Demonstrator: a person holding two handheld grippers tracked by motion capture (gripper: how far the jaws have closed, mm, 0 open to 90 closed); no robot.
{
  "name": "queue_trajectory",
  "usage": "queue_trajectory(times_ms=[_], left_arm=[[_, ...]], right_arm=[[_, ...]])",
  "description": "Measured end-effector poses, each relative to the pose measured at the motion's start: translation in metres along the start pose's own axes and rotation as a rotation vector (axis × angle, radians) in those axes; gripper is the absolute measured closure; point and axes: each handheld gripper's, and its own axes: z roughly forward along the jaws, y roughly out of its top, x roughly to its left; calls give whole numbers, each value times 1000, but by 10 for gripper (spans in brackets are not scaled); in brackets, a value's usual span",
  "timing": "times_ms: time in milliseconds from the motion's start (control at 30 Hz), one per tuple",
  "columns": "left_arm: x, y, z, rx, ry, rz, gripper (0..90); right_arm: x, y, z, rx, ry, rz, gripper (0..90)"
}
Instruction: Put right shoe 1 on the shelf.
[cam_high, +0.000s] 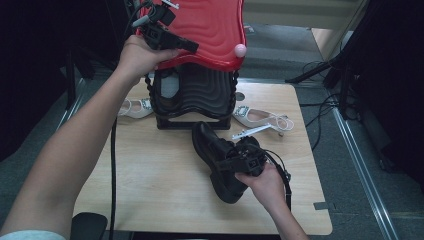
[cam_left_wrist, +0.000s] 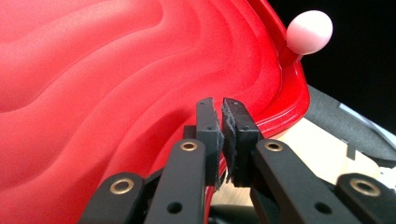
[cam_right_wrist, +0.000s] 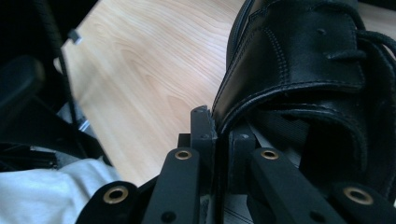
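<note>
On the counter we see a black shoe lying in front of a black case with a wavy inner surface. The case stands near the far edge of the counter, and its red lid is raised above it. A small pink knob sits at the right corner of the lid.

Our left gripper is at the front rim of the red lid, on its left part. In the left gripper view the two jaws stand almost together, with only the torn pad material between them, and the rim of the lid lies just behind the left gripper. We cannot tell from this view whether the pads really pinch the rim.

Our right gripper is at the opening of the black shoe, near its heel end. In the right gripper view the jaws of the right gripper are closed on the leather collar of the shoe, with one jaw outside and the other inside. The toe of the shoe points toward the case.

Two white sandals lie on the counter beside the case: a left sandal and a right sandal, which is just beyond the black shoe.
</note>
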Motion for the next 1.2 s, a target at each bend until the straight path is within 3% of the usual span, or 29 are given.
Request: queue_trajectory(times_ms=[333, 467, 767, 833, 967, 1100, 1200], left_arm=[[7, -2, 1, 1, 2, -20, 900], [6, -1, 2, 4, 9, -10, 900], [6, -2, 2, -2, 3, -3, 900], [6, -2, 2, -2, 3, 12, 900], [8, -4, 2, -12, -11, 2, 900], [8, -4, 2, -11, -21, -7, 900], [9, -4, 2, -11, -25, -10, 900]], right_arm=[[19, 18, -28, -63, 20, -54, 859], [21, 37, -39, -87, -9, -73, 857], [20, 82, -40, -179, -156, -106, 852], [19, 90, -33, -206, -219, -116, 852], [12, 103, -13, -236, -324, -126, 851], [7, 108, 6, -273, -381, -110, 854], [9, 113, 18, -301, -426, -126, 855]])
